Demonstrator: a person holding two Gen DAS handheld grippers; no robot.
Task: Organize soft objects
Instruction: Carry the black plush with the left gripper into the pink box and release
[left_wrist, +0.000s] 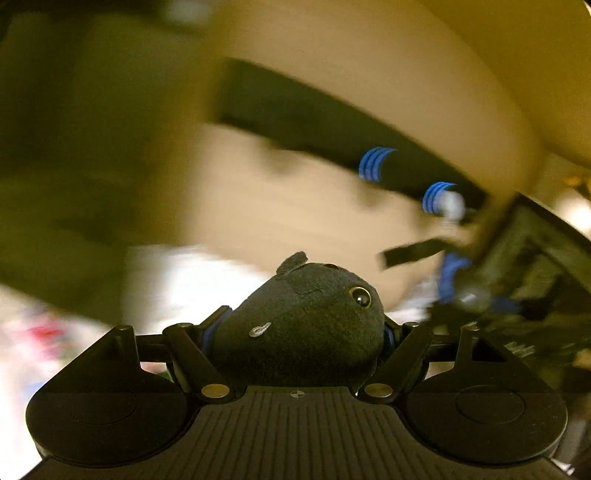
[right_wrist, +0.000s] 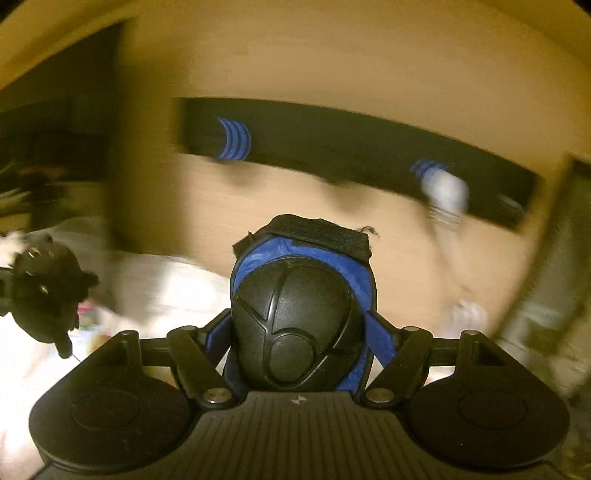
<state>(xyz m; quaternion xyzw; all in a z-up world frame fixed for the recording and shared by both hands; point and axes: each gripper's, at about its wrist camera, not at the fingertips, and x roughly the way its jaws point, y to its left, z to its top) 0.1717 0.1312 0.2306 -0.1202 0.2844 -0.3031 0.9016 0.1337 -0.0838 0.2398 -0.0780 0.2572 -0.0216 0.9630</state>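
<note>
Left gripper (left_wrist: 295, 332) clamps a dark plush toy (left_wrist: 306, 317), long axis forward between the 2 fingers, face outward; right gripper (right_wrist: 299, 332) clamps a black-and-blue knee pad (right_wrist: 299, 317), strap end forward

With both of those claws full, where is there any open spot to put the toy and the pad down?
The pictures are blurred. The clearest bare patch is the tan wooden panel below the black rail with blue hooks. The pale heap at lower left looks cluttered, and a white sock hangs on the right hook.
</note>
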